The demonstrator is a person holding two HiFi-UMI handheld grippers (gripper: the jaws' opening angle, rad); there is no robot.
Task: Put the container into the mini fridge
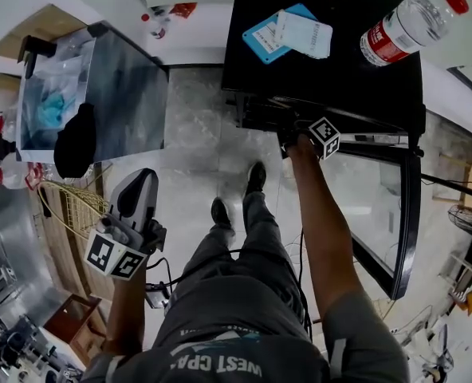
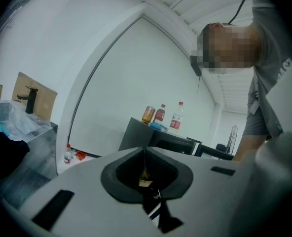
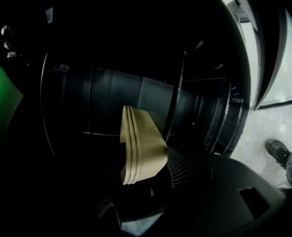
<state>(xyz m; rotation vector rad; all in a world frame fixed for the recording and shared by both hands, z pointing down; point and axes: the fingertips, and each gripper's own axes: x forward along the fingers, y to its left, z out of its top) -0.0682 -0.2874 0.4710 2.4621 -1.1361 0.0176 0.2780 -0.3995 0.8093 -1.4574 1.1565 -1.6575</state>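
Container [image 3: 140, 142]: tan, clamped in right gripper [image 3: 144, 170], inside mini fridge [image 1: 344, 82], 1 o'clock; right arm [image 1: 324, 214] outstretched. Left gripper [image 1: 138, 185]: closed, empty, 7 o'clock.

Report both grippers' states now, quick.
Left gripper: shut, empty.
Right gripper: shut on the tan ribbed container, inside the black mini fridge.
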